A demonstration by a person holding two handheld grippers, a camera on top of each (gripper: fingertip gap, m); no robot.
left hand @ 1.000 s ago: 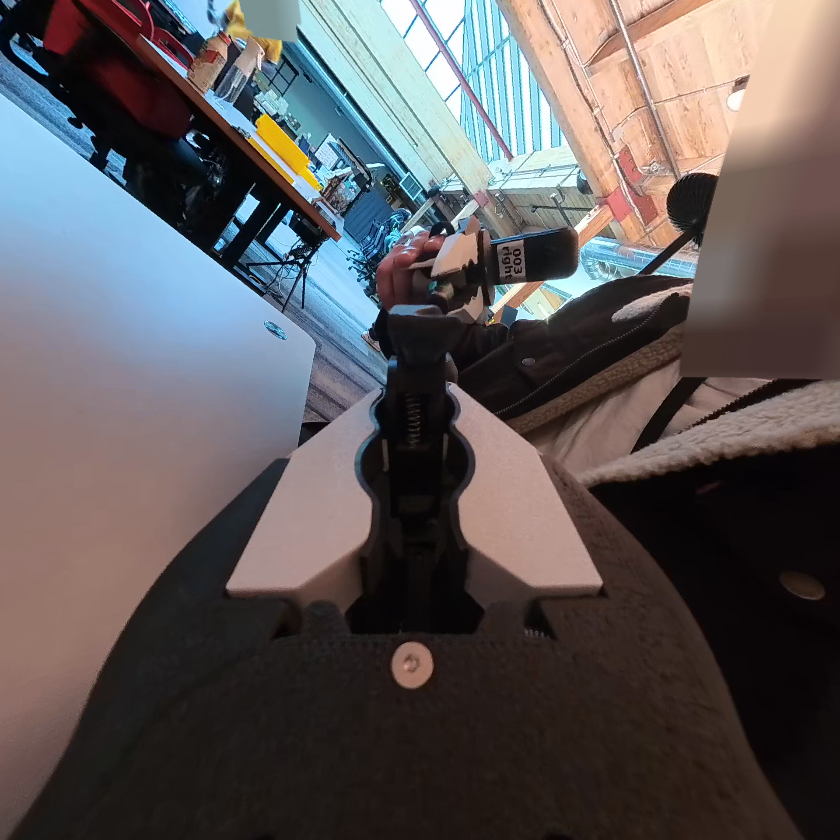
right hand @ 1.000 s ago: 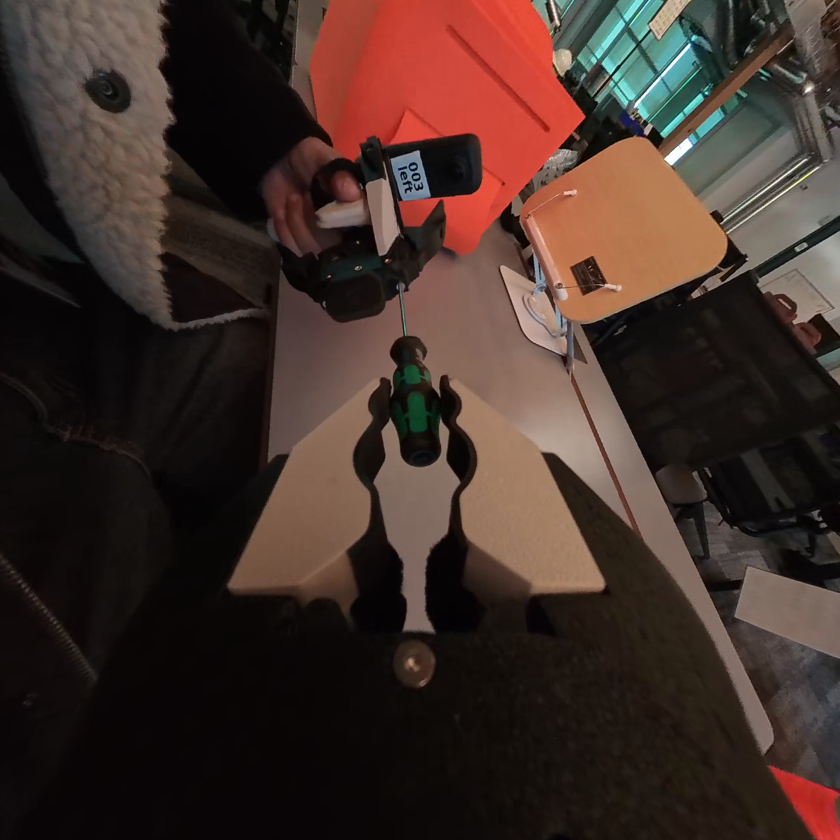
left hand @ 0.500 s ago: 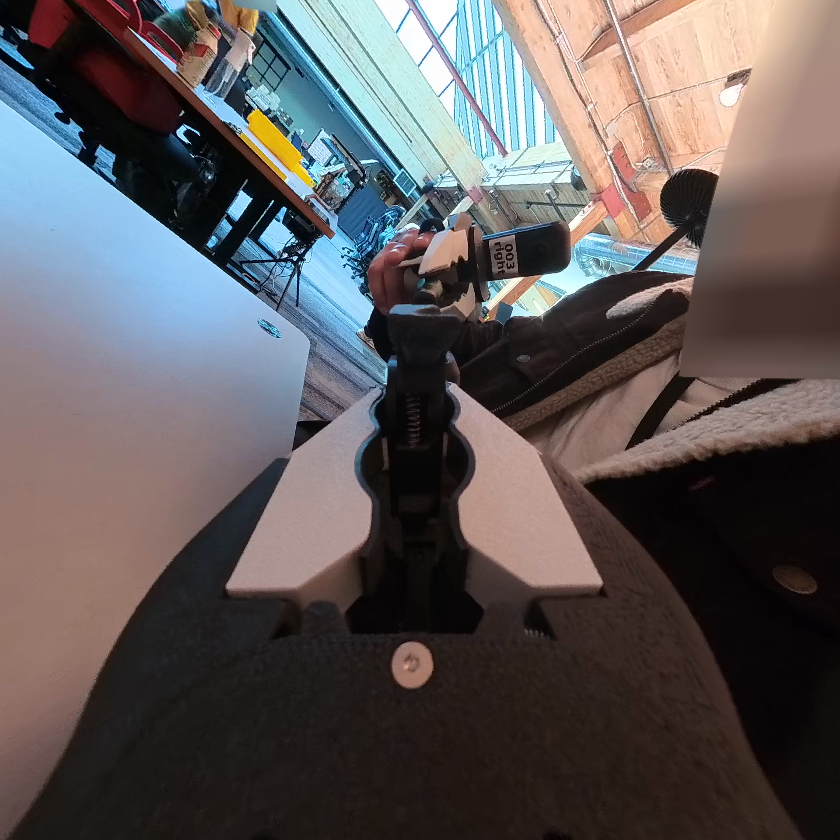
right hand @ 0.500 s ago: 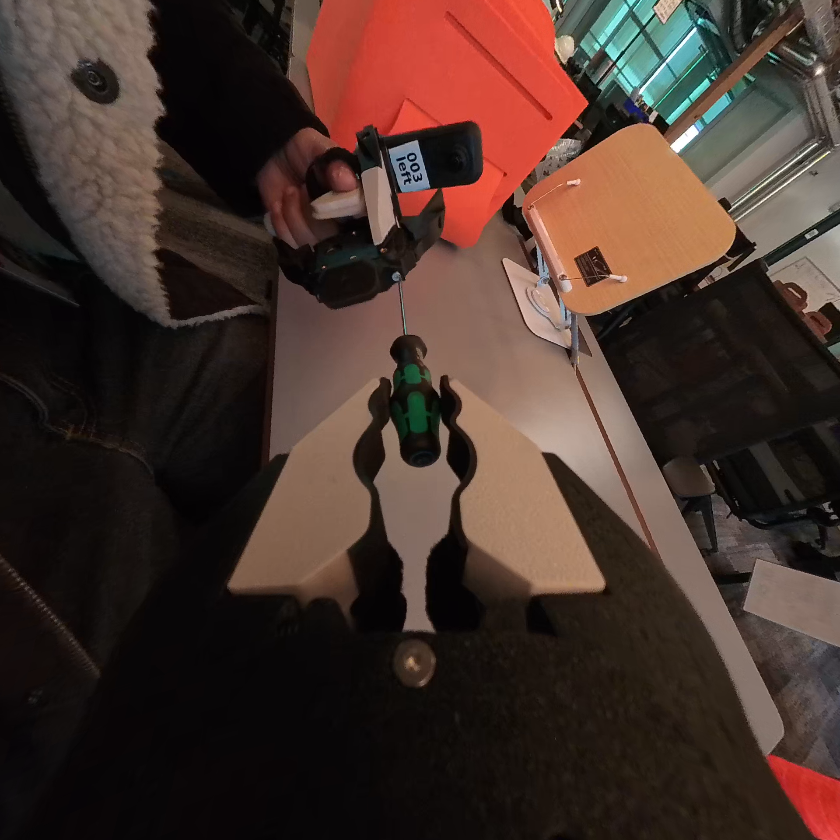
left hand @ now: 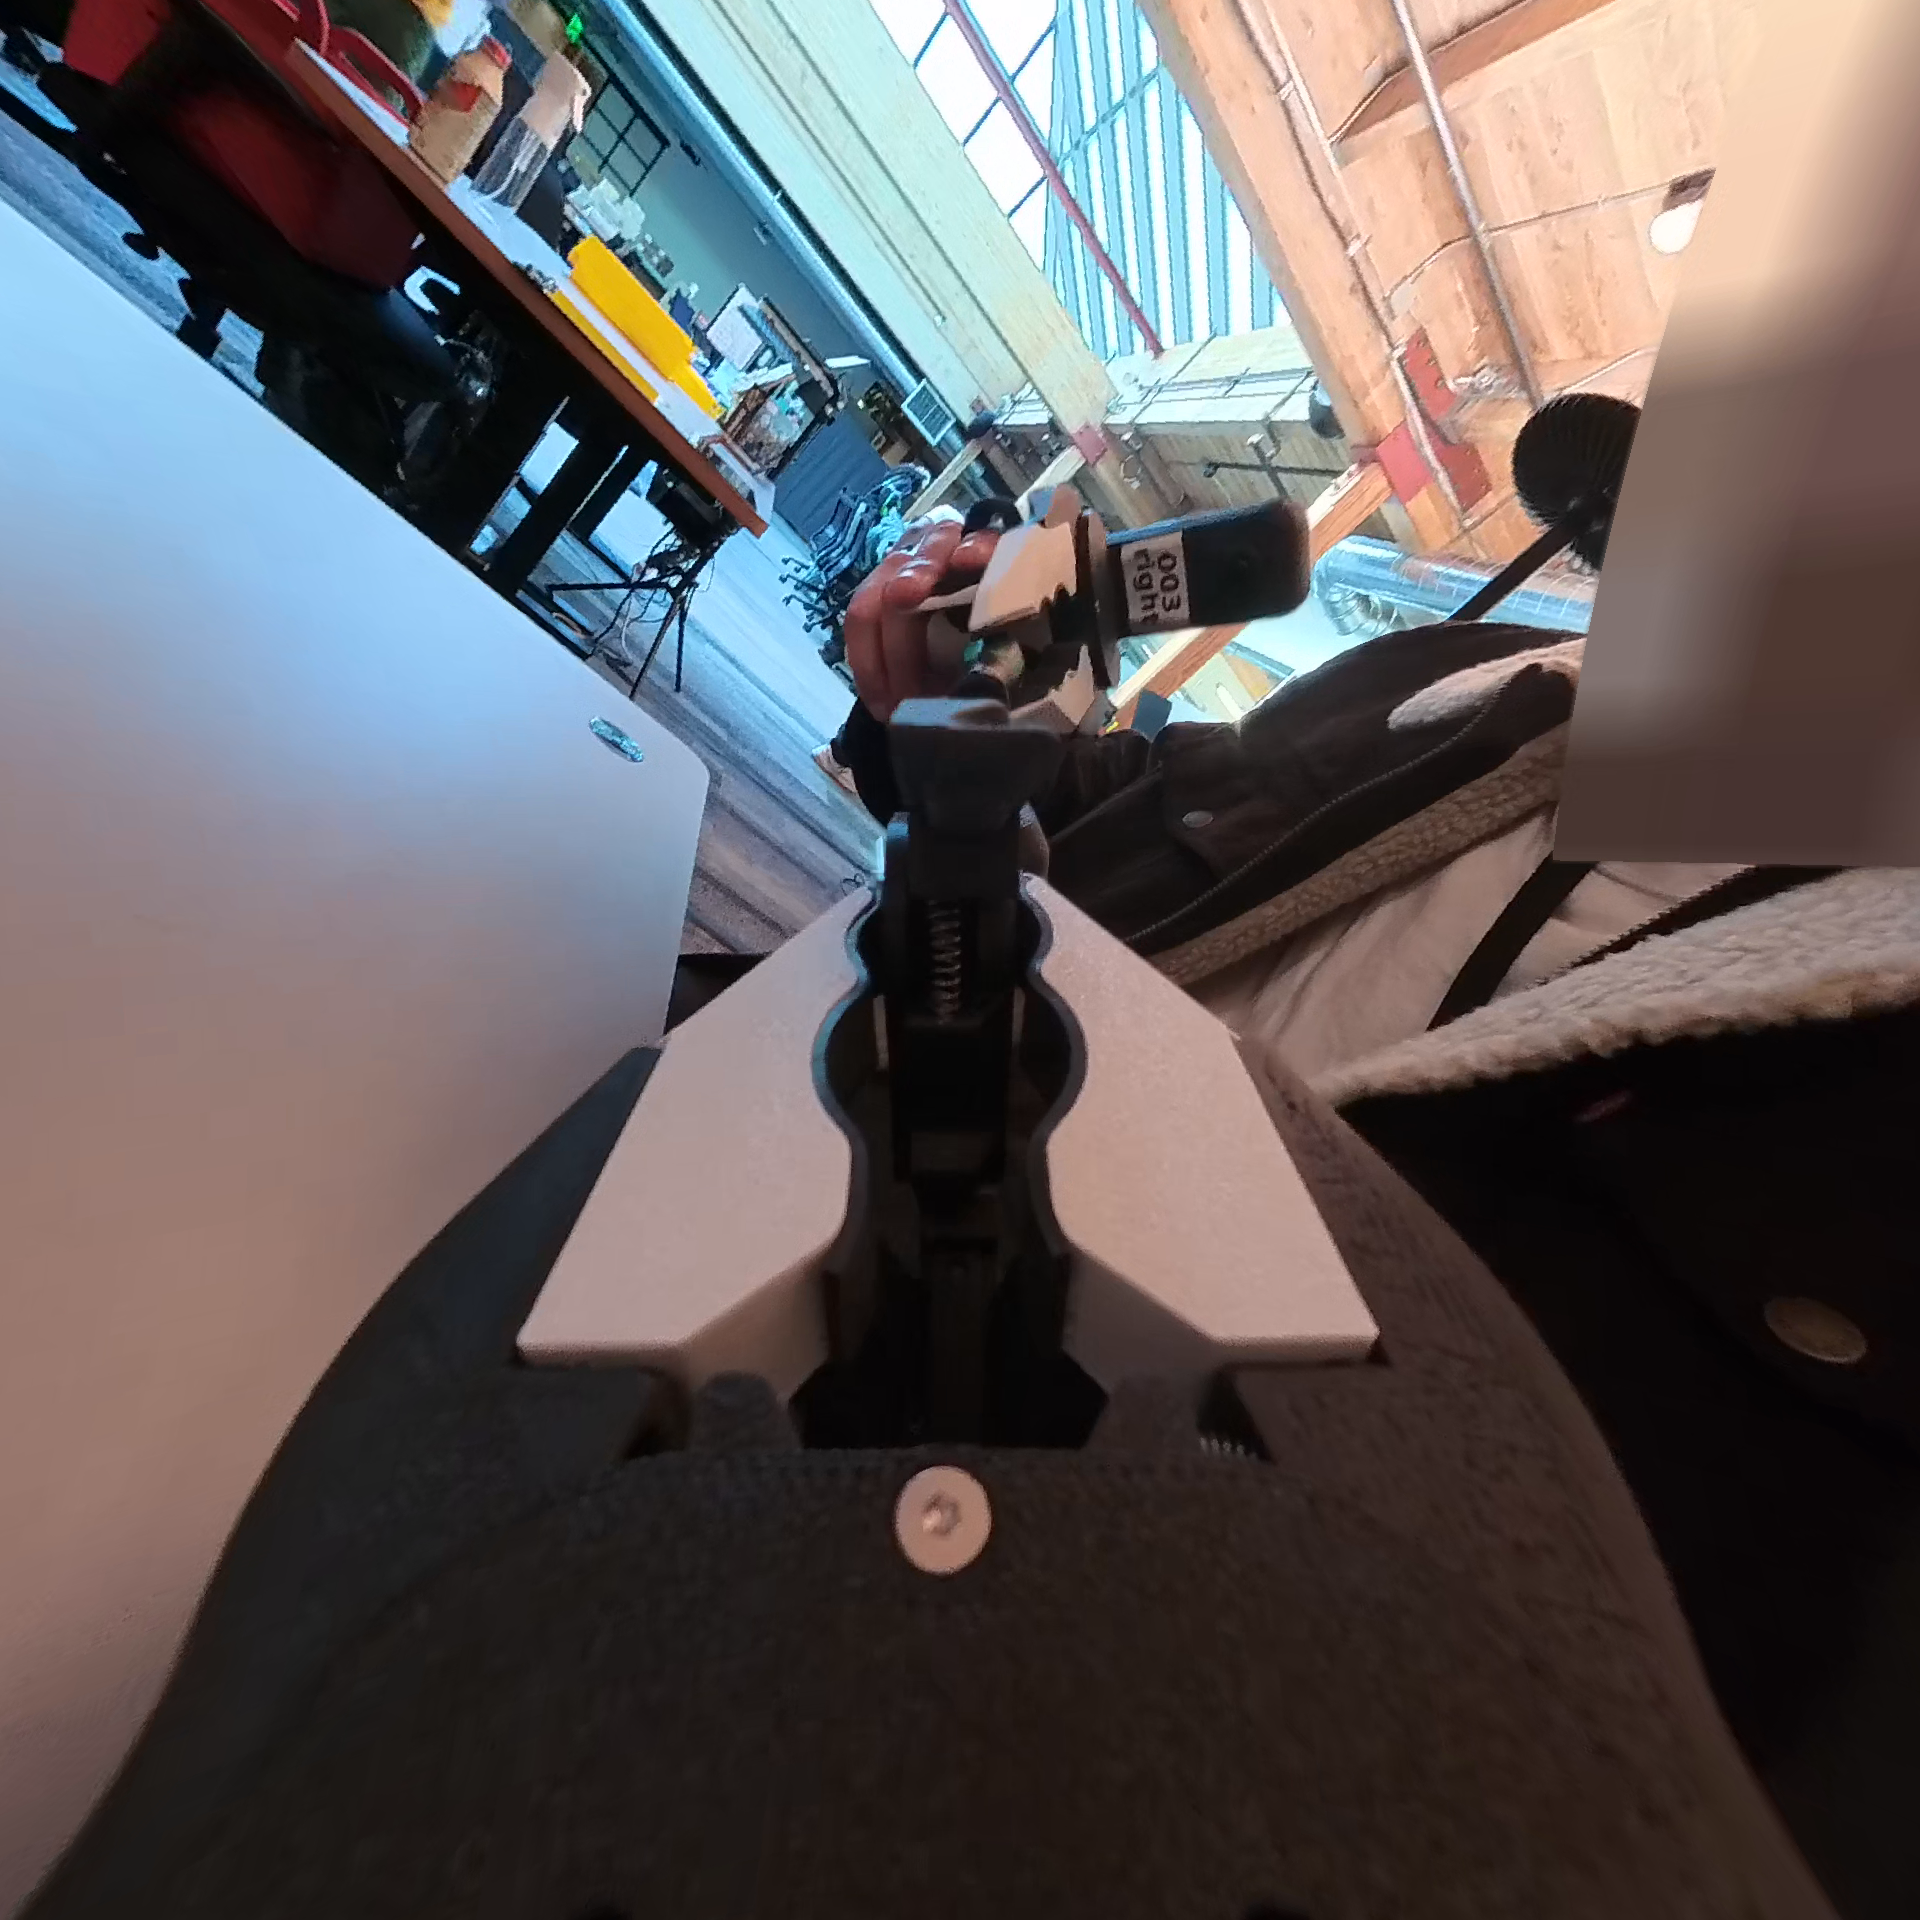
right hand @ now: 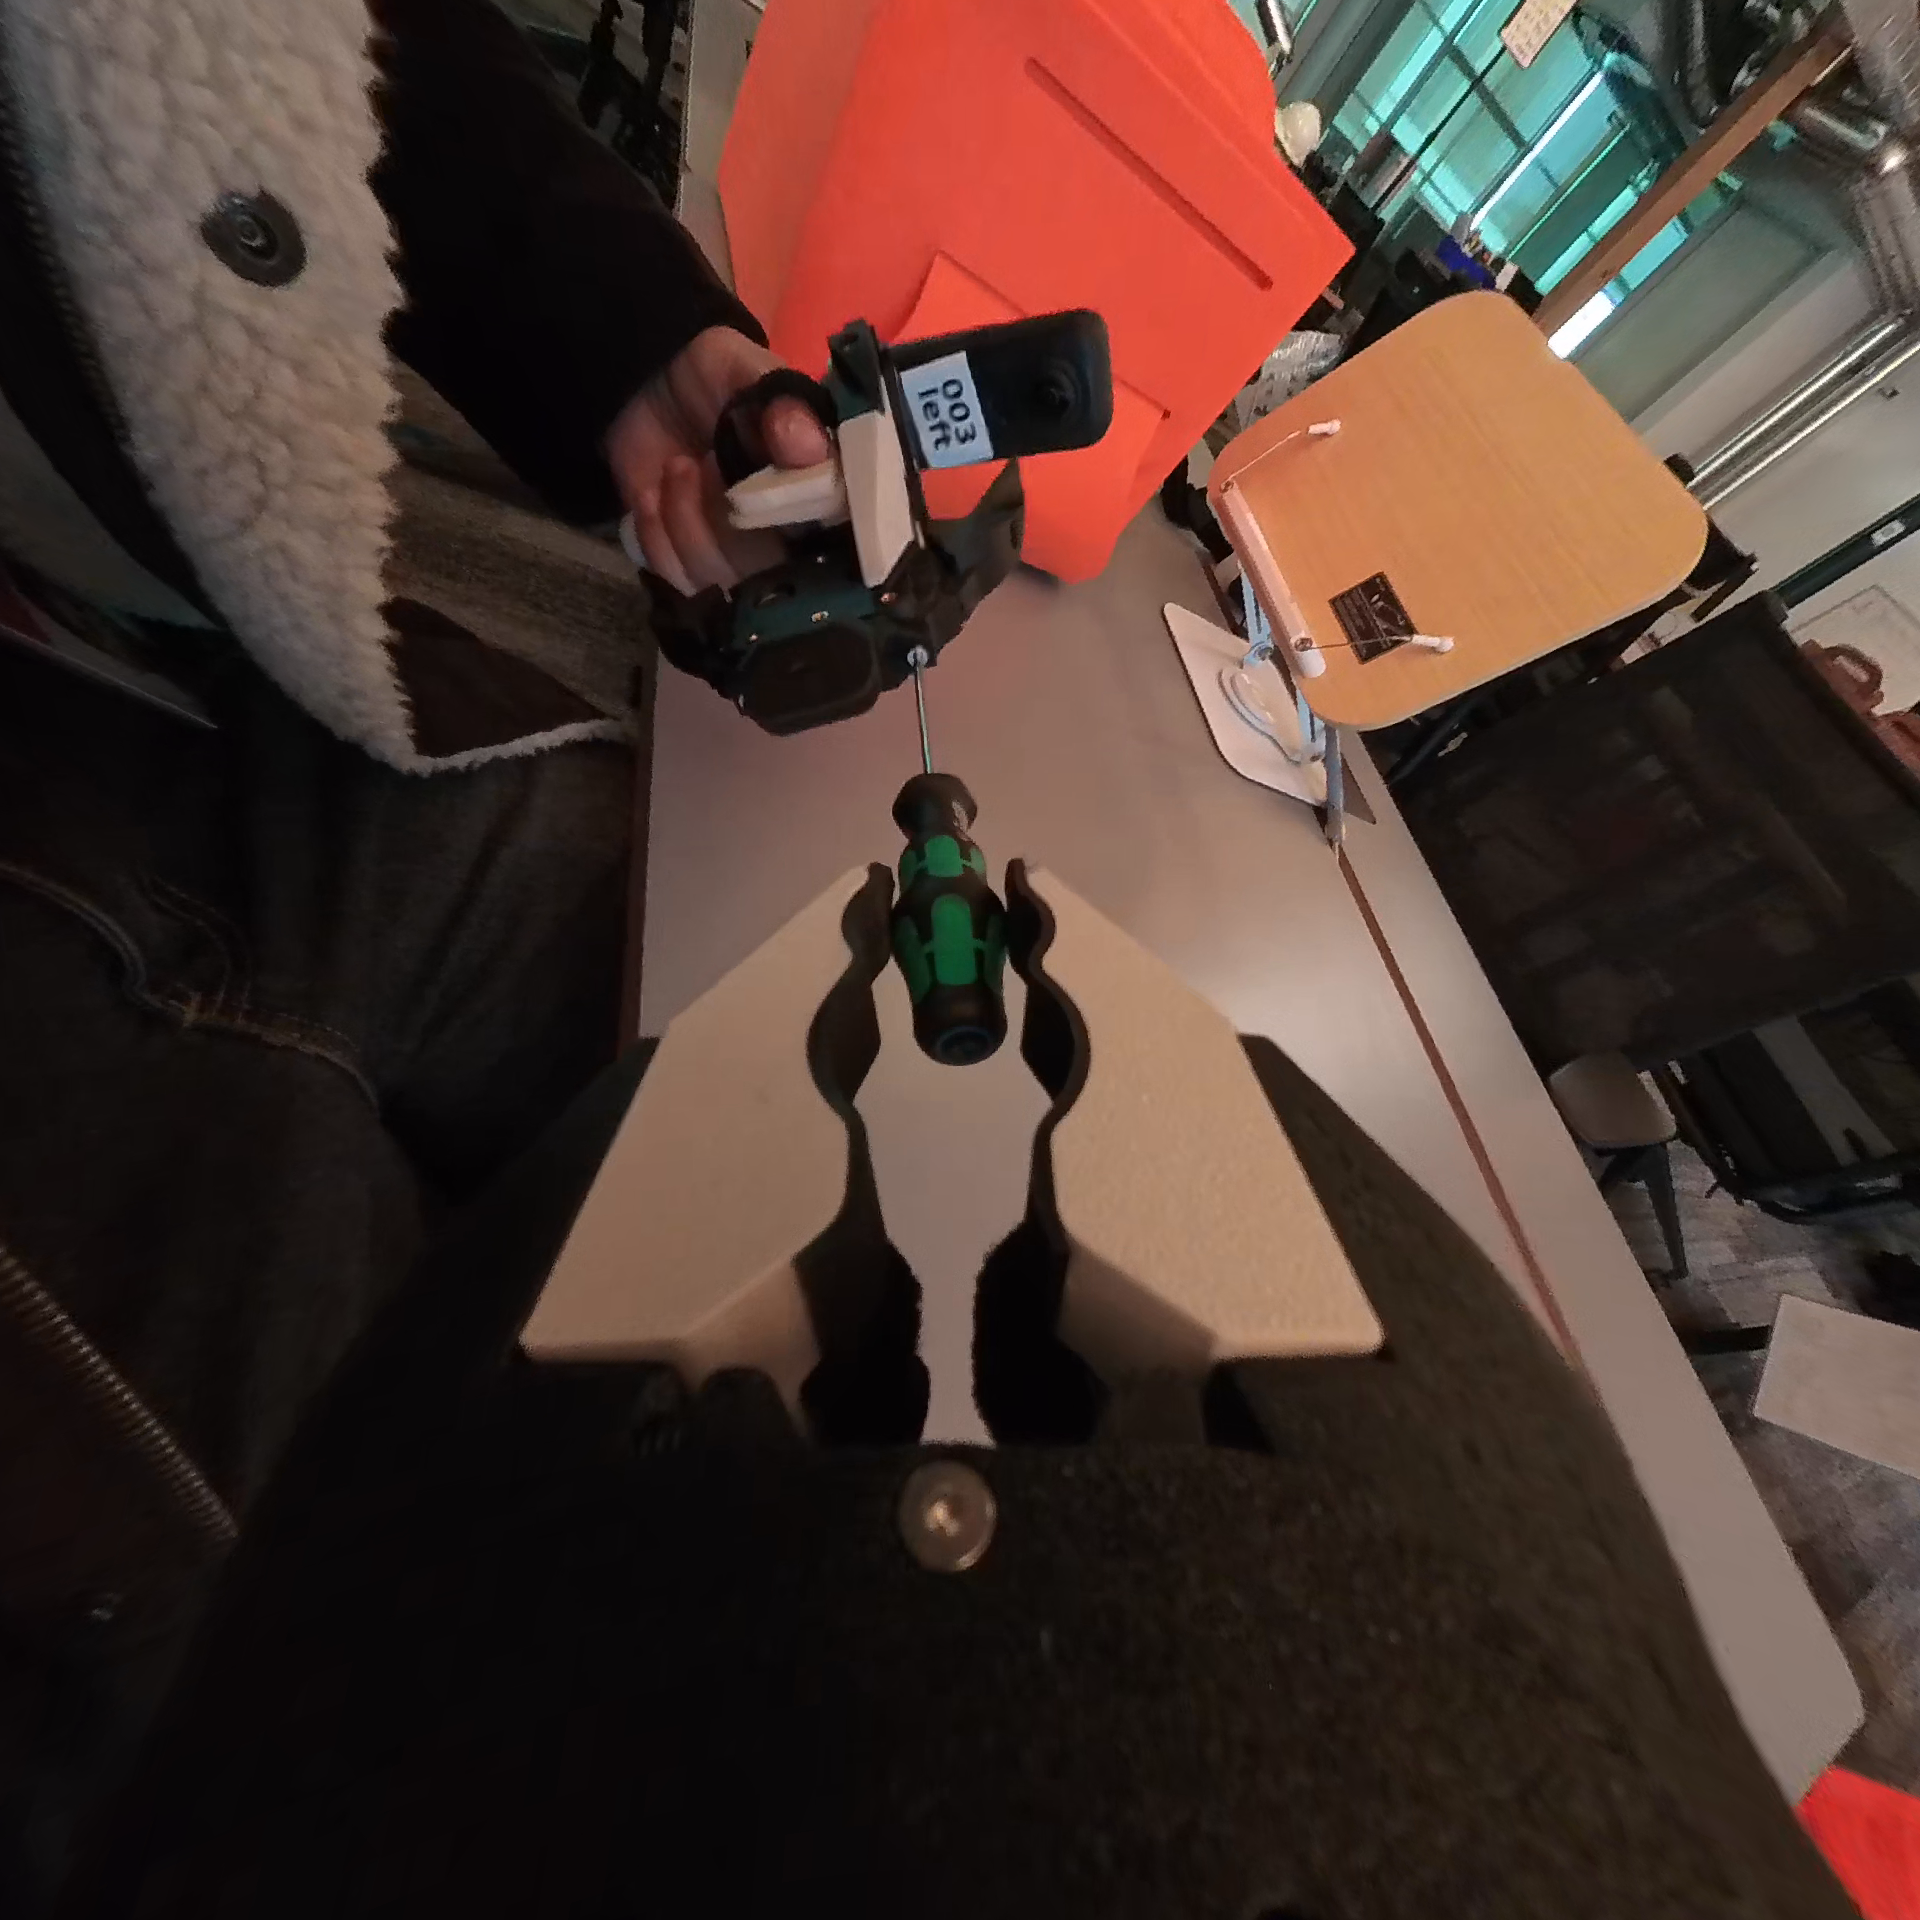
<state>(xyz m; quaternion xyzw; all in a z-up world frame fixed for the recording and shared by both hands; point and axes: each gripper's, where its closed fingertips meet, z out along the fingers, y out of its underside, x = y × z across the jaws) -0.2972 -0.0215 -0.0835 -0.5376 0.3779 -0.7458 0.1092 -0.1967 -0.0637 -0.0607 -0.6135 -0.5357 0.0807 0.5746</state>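
While clamped between right gripper [right hand: 948,935] fingers [right hand: 1081,997], screwdriver [right hand: 943,935] — tip forward.

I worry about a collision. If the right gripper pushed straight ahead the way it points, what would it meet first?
Probably the left gripper: the held screwdriver tip already touches its underside.

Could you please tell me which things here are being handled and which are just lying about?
Handled: screwdriver in right hand-held gripper; black sprung part in left hand-held gripper.
Lying about: orange box, wooden board, table.
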